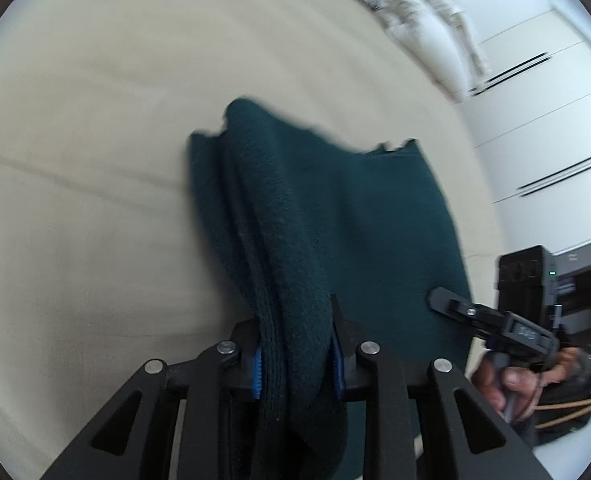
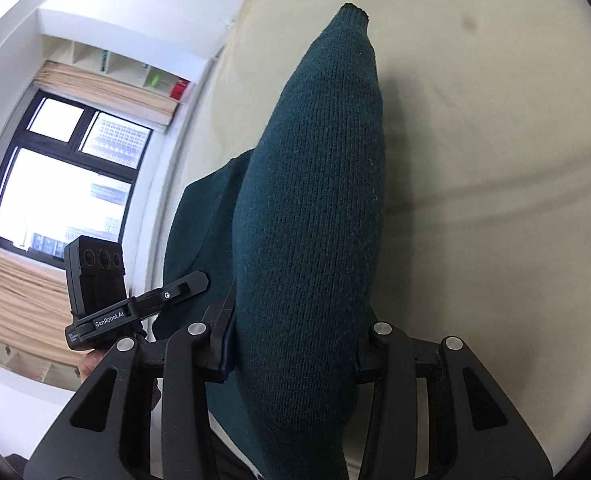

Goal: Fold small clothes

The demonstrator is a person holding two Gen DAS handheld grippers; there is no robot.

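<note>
Mid-fold, by the look of it: dark teal knitted garment (image 1: 295, 216) lifted at centre frame above the cream bed sheet (image 1: 95, 140), several layers bunched between the left gripper (image 1: 297, 360), jaws pinched tight on them. Right gripper (image 2: 295, 344) likewise clamped around a thick roll of knit. Laying down and flattening not yet done

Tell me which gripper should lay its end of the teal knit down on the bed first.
Probably left. The left gripper pinches a bunched stack of the teal knit low over the beige bed. The right gripper grips one rounded fold, apparently higher.
</note>
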